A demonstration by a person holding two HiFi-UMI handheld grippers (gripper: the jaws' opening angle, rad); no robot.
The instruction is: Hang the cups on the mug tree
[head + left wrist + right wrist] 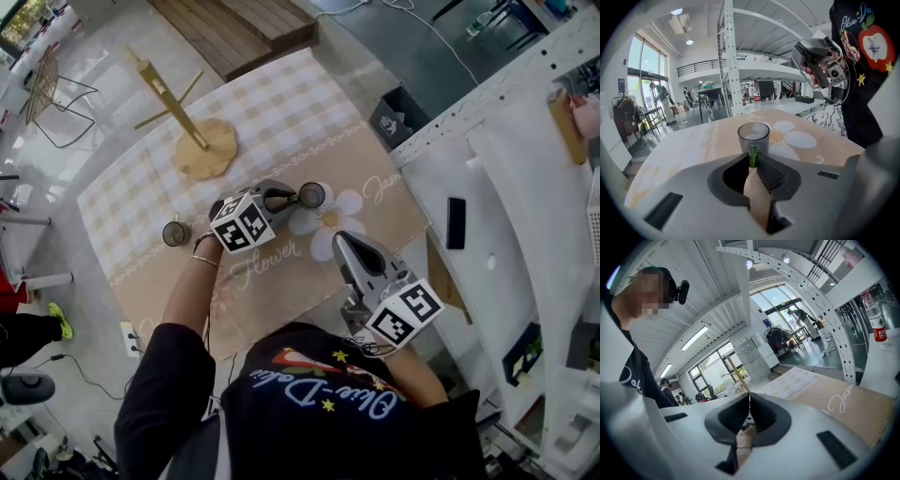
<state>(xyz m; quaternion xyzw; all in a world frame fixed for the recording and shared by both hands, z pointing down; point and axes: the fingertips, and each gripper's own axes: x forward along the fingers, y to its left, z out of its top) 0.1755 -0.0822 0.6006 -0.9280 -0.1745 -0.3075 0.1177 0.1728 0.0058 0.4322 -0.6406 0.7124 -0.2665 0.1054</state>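
Note:
A wooden mug tree (176, 105) stands at the far left of the checked table mat (281, 112). My left gripper (292, 197) is shut on the green handle (752, 157) of a small grey glass cup (311, 195) that sits on the mat beside the printed flower. In the left gripper view the cup (753, 136) is just beyond the jaws. A second dark cup (175, 232) stands near the mat's left edge. Close to my body, my right gripper (339, 239) hangs over the near edge, shut with nothing in it. The right gripper view shows its closed tips (749, 401) and the mug tree (736, 371) far off.
A white perforated shelf rack (506, 187) runs along the right, with a black flat object (456, 222) on it. A dark bin (398, 117) stands behind the table's right corner. A wooden platform (234, 28) and a wire chair (47, 89) are further back.

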